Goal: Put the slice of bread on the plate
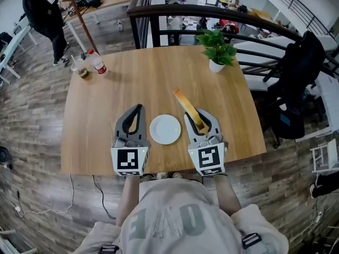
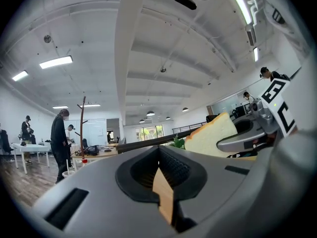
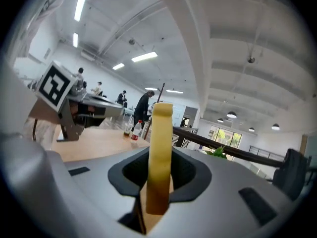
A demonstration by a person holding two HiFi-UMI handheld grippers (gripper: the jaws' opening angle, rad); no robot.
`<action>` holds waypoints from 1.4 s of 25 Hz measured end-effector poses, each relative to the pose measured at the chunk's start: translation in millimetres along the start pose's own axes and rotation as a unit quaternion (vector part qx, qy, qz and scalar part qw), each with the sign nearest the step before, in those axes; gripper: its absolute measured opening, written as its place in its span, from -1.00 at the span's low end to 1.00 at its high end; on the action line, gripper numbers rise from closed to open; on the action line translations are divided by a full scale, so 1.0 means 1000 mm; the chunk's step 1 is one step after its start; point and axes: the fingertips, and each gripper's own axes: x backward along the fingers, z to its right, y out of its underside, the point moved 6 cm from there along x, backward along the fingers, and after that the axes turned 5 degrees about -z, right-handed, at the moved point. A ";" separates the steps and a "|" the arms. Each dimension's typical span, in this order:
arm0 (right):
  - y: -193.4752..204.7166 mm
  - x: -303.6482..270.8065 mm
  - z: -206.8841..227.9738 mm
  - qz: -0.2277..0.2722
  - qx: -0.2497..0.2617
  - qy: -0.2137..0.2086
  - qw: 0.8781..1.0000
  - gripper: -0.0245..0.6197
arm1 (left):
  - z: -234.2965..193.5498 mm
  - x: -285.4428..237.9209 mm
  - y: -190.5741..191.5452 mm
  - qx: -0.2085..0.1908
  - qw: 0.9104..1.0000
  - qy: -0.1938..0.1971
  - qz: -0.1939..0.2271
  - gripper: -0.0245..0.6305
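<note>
Slice of bread (image 3: pixel 160 152) is clamped on edge in the right gripper (image 1: pixel 201 123). The jaws are closed partway onto its lower end, w/ the rest sticking out past the tips (slanting toward the table's far side in head view). It's held just right of the plate (image 1: pixel 165 129), not on it. Left gripper (image 1: pixel 139 110) has its jaws together w/ nothing btwn them, on the plate's other side. The white plate lies on the wooden table (image 1: pixel 137 78) near its front edge, btwn the 2 grippers. Farther out: potted plant (image 1: pixel 217 49) at the far right of the table, bottle (image 1: pixel 97 61) & cup (image 1: pixel 79 67) at the far left corner.
</note>
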 end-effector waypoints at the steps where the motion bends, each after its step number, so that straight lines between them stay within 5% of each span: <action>1: 0.001 -0.005 -0.003 -0.011 0.027 0.004 1.000 -0.63 | -0.002 -0.001 0.001 -0.002 1.000 -0.001 0.002 -0.90; 9: 0.029 -0.038 -0.045 -0.091 0.150 -0.015 0.984 -0.63 | -0.010 0.001 0.024 0.035 0.999 0.004 -0.018 -0.90; 19: 0.075 -0.072 -0.090 -0.145 0.339 -0.028 0.929 -0.63 | -0.007 0.008 0.075 0.073 0.994 0.004 -0.079 -0.91; 27: 0.108 -0.089 -0.106 -0.173 0.404 -0.030 0.898 -0.63 | -0.010 0.014 0.091 0.080 0.992 -0.001 -0.095 -0.90; 35: 0.129 -0.101 -0.119 -0.192 0.416 -0.052 0.887 -0.63 | -0.010 0.015 0.096 0.080 0.992 -0.002 -0.101 -0.90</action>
